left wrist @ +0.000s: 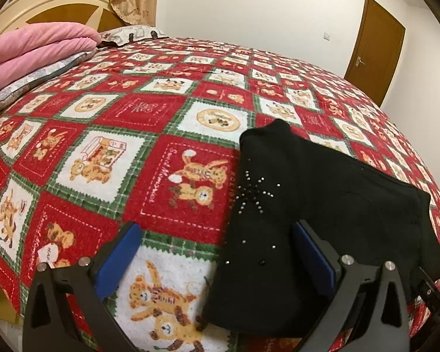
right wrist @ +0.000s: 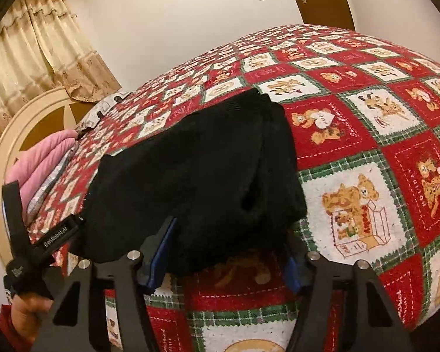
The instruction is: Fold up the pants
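Left wrist view: left claw [left wrist: 217,261] spread wide, gripping nothing; black pants [left wrist: 316,202] folded on the bear-print bedspread [left wrist: 149,111], lying ahead and over its right finger. Pink blanket [left wrist: 35,44] far ahead-left.
Right wrist view: right claw [right wrist: 228,252] wide, pants [right wrist: 196,170] bundle edge between its fingers, not pinched; left claw [right wrist: 29,234] at left
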Tool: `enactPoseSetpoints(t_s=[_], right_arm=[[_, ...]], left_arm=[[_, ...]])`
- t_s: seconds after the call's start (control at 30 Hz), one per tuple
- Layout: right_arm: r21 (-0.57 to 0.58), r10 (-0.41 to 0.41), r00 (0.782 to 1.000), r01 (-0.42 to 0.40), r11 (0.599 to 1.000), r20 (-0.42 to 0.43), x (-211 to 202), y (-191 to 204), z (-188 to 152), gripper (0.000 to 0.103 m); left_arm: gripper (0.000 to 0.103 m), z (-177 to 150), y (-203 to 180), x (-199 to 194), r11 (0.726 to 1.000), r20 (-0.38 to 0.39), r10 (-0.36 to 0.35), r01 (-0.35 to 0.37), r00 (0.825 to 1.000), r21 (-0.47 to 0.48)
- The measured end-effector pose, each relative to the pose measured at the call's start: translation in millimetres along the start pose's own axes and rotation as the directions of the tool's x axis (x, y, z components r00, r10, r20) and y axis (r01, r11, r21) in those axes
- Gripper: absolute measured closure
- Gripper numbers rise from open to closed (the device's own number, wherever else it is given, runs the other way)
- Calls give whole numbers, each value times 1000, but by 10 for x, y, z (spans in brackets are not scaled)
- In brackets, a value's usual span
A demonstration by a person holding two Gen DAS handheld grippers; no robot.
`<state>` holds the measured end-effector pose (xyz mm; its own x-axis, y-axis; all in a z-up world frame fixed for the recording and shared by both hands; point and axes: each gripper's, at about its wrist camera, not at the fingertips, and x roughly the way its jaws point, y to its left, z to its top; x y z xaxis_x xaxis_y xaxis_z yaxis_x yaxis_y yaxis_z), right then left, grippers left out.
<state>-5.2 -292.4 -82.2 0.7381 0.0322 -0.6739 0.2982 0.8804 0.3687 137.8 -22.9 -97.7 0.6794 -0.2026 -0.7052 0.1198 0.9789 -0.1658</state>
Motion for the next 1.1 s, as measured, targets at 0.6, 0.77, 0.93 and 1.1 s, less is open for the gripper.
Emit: enactPoseSetpoints(t_s=[0.6, 0.77, 0.93, 1.1], right_arm=[[-255, -63, 996, 79, 964, 70, -2, 258, -25, 70], [-153, 2, 999, 5, 988, 45, 38, 119, -26, 70], [-70, 56, 998, -54, 996, 33, 68, 6, -28, 69], [-90, 34, 999, -30, 995, 38, 67, 52, -38, 69]], left_arm=[[0, -2, -94, -56, 984, -87, -173, 176, 981, 27], [22, 32, -74, -74, 967, -72, -255, 256, 964, 12], [53, 27, -158, -112, 960, -70, -277, 279, 958, 29], [77, 38, -55, -107, 957, -53, -291, 289, 955, -30]])
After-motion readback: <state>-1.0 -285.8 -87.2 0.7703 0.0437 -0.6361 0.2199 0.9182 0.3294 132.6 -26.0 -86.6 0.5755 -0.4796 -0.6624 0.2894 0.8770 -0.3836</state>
